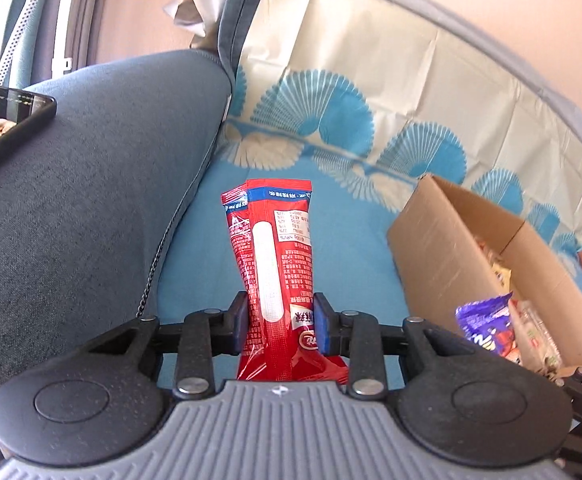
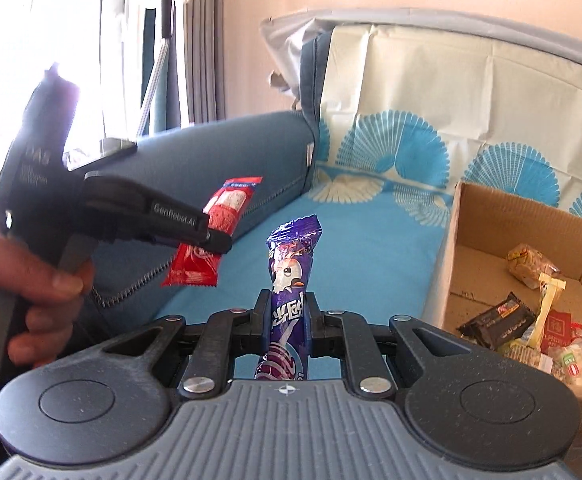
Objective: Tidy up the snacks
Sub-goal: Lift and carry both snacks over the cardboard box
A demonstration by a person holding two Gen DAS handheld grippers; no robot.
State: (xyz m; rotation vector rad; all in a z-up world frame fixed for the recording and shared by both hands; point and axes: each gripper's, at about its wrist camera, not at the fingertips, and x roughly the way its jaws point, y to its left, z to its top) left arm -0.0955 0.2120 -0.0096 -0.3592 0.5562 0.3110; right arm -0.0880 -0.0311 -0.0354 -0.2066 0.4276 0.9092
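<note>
Sunlit from a window at the far left, the scene is a sofa seat spread with a blue cloth (image 2: 355, 248) printed with fan shapes, a dark blue armrest (image 1: 91, 184) along its left side with a phone (image 1: 7, 120) lying on top. At the right stands an open cardboard box (image 2: 487, 236), already holding a loose heap of wrapped snacks (image 2: 531, 320) in its near corner. Both tools are loaded and lifted clear of the cloth. The left gripper (image 1: 281, 320) is clenched on a red snack packet (image 1: 279, 248), its blue pads pressing the packet's lower part from either side, and the packet's long axis runs straight out ahead of the fingers, its sealed top pointing to the far side. The right gripper (image 2: 287, 316) is clamped tight on a purple snack stick (image 2: 291, 280), likewise standing lengthwise ahead of its fingers. What the coming move turns on is the box's bearing: it lies to the right of both grippers and a little farther back, with its open mouth facing up. The right gripper is the nearer, just beside the box's left wall; from its view the left gripper (image 2: 211, 236), held by a hand (image 2: 23, 280), sits farther left near the armrest. So the purple stick likely goes in first, with a short swing rightward over the wall, while the red packet has to cross more of the seat to reach it.
</note>
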